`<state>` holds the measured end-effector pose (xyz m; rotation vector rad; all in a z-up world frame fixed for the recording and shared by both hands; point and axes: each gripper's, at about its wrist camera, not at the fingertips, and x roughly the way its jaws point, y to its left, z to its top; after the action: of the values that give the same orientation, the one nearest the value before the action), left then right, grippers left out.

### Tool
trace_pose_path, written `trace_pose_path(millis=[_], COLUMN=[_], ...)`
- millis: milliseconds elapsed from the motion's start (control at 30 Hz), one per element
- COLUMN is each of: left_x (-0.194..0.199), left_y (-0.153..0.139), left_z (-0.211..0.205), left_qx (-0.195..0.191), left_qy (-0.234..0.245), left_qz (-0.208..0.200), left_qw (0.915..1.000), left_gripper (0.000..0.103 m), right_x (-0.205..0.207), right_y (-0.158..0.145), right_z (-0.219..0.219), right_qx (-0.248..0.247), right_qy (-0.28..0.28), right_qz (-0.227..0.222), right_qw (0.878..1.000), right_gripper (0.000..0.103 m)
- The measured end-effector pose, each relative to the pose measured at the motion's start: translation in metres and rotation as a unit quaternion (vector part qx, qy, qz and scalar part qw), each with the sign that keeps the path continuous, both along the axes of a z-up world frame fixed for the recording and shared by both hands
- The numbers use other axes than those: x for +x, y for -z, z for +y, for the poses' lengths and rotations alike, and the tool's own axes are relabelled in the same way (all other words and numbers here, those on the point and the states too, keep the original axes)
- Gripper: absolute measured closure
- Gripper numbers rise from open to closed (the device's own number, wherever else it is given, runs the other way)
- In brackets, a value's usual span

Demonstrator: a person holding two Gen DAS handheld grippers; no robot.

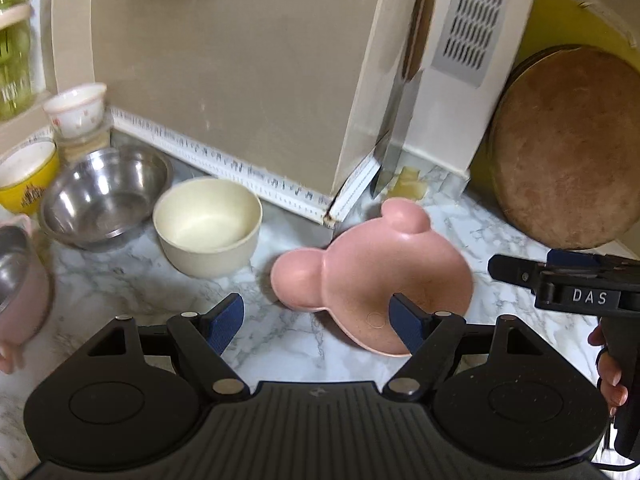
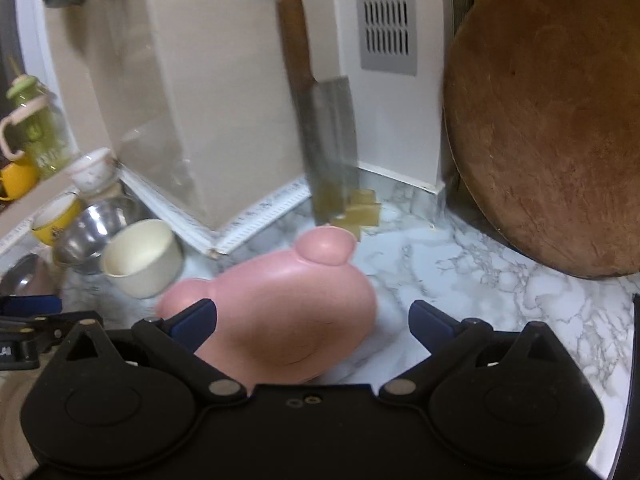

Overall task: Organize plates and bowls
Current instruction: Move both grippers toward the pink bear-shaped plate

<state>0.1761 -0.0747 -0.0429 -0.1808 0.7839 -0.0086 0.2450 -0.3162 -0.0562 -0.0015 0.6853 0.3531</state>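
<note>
Both my jaws are released and hold nothing. The left gripper (image 1: 316, 322) hangs over the marble worktop (image 1: 500, 236) with its right finger (image 1: 404, 320) in front of the near edge of the pink plate (image 1: 372, 276); I cannot tell whether it touches. In the right wrist view the right gripper (image 2: 314, 320) stands at its widest, with the plate (image 2: 288, 304) lying between the fingers and clear of both pads.

The plate, bear-shaped with two ear lobes, rests on the worktop apart from the other dishes. I judge it the piece I am after, since both tools point down at it.

At 10 o'clock from it, in the left wrist view, sits the cream bowl (image 1: 208, 226), and farther out at 9 to 10 o'clock the steel bowl (image 1: 106, 196), a yellow cup (image 1: 26, 182) and a small white cup (image 1: 76, 108). These crowd together along the wall, likely the gathering spot.

At 12 o'clock a cleaver (image 2: 330, 140) leans blade-down against the wall, and at 2 o'clock a round board (image 2: 552, 120) leans too, both propped to keep the worktop free. I would keep wide of the blade when lifting.
</note>
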Motion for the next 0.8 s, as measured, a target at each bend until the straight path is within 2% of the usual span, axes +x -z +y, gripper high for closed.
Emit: trace_pose_path(millis=[233,433,667,733,800], left_x=[0.035,0.058,0.072,0.074,0.075], left_y=[0.033,0.057,0.078,0.081,0.082], left_z=[-0.019,-0.028,-0.03,-0.031,-0.031], left_qx=[-0.008,-0.011,-0.013,-0.015,-0.019], left_qy=[-0.017,-0.025,-0.039,-0.04,-0.042], left_qz=[0.052,0.076,0.102,0.104,0.102], left_qw=[0.9984,0.9967,0.9939,0.9937,0.9937], left_gripper=[0.023,0.023,0.024,0.024,0.029], right_x=[0.049,0.081,0.107,0.111,0.114], right_y=[0.03,0.051,0.074,0.078,0.081], right_z=[-0.001,-0.002,-0.001,-0.002,-0.002], right_qx=[-0.023,-0.034,-0.042,-0.035,-0.032], right_qy=[-0.012,-0.022,-0.027,-0.028,-0.029], right_qz=[0.029,0.056,0.087,0.095,0.102], right_qw=[0.999,0.998,0.995,0.994,0.994], right_gripper=[0.002,0.011,0.031,0.041,0.047])
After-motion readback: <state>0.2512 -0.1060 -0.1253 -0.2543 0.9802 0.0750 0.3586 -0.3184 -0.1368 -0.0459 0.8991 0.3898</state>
